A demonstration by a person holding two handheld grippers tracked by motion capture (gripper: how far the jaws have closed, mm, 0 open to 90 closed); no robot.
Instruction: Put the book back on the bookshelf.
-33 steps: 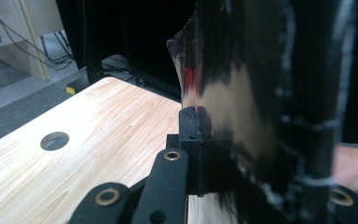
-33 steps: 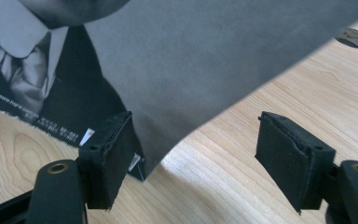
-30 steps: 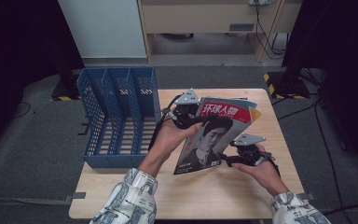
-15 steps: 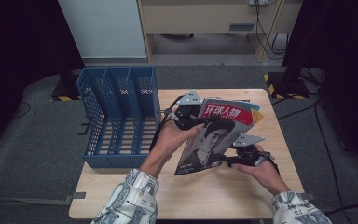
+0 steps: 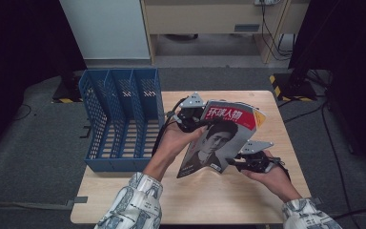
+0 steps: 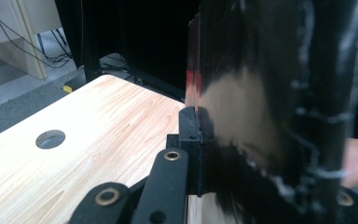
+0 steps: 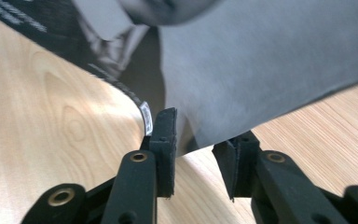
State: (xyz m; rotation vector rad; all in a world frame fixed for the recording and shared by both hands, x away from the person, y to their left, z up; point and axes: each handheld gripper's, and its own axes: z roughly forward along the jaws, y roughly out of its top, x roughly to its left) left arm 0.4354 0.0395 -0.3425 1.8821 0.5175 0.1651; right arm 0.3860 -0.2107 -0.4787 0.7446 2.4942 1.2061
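Note:
A magazine [image 5: 219, 138] with a red title band and a portrait on its cover stands tilted above the wooden table [image 5: 209, 200]. My left gripper [image 5: 200, 123] is shut on its upper left edge. In the left gripper view the left gripper [image 6: 203, 135] has one jaw pressed flat to the blurred dark magazine [image 6: 242, 107], which hides the other jaw. My right gripper [image 5: 233, 161] is at the magazine's lower right edge. In the right gripper view the right gripper [image 7: 198, 140] is open, and the magazine's [image 7: 261, 56] bottom edge dips into the gap beside the left jaw.
A blue mesh file rack [image 5: 119, 119] with three slots lies on the table's left part, just left of my left hand. A round cable hole [image 6: 50, 139] is in the tabletop. Bare wood lies in front of the magazine, toward the near edge.
Almost nothing. The magazine has shifted very slightly between the two grippers, and both hands stay where they were.

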